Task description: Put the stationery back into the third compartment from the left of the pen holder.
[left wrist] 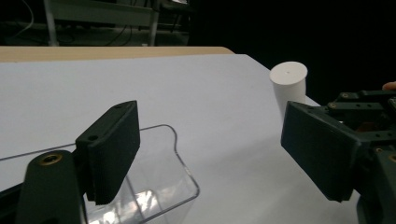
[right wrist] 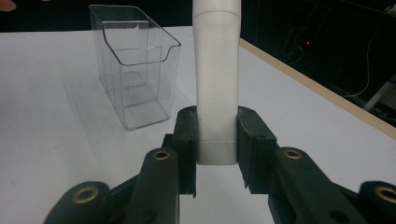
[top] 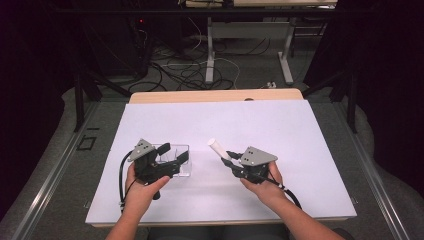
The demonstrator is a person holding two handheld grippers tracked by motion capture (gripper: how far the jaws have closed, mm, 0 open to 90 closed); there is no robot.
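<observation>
The right gripper (right wrist: 215, 154) clamps a light, stiff, slick white tube (right wrist: 216, 79) at its flat end, ahead of it the fragile clear bin (right wrist: 135, 70), which the left gripper's (left wrist: 205, 154) parted jaws straddle without pressing.

The worktop (top: 280, 125) is a flat white sheet laid over a light wooden top, whose bare wood shows as a strip along the far edge and again thinly along the near edge. Standing directly on the white surface, left of the middle and toward the near side, is a clear plastic bin (top: 181, 161) with an open top and a scooped front wall; its base rests flat on the worktop. The white surface around it is plain and unmarked.
</observation>
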